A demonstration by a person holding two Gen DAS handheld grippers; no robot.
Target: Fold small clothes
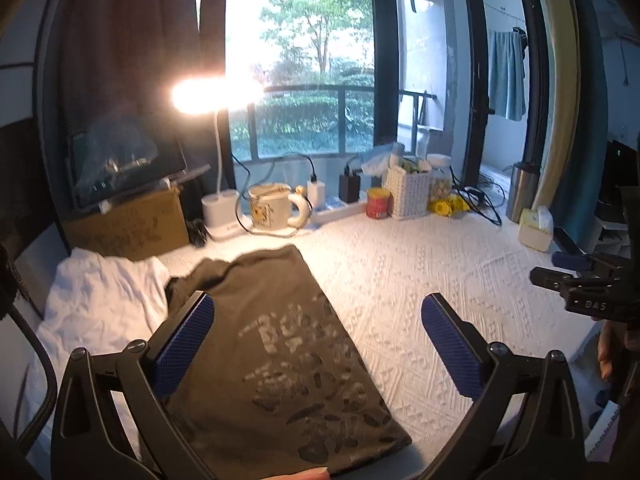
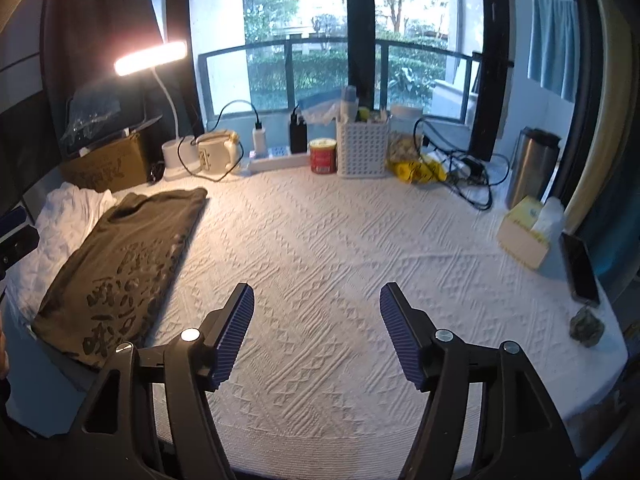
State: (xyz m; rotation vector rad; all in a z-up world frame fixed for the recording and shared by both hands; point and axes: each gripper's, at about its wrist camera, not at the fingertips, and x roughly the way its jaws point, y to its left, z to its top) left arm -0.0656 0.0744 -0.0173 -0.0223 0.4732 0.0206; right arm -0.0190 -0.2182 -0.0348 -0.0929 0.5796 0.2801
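Beneath the left gripper, jaws wide and holding nothing, lies a folded olive shirt with pale print, partly on a white garment. Only this view shows the right gripper from outside.

Right gripper, jaws wide, hovers over bare cloth; the shirt lies left of them. Only here: a phone.

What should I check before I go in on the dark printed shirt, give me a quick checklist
1. Left gripper open: ok.
2. Right gripper open and holding nothing: ok.
3. Dark shirt lies flat, print up: ok.
4. Dark shirt apart from white garment: not ok, its left edge lies over it.
5. Bare tablecloth to the right of the shirt: ok.
6. Shirt's near edge on the table: cannot tell, the gripper hides it.
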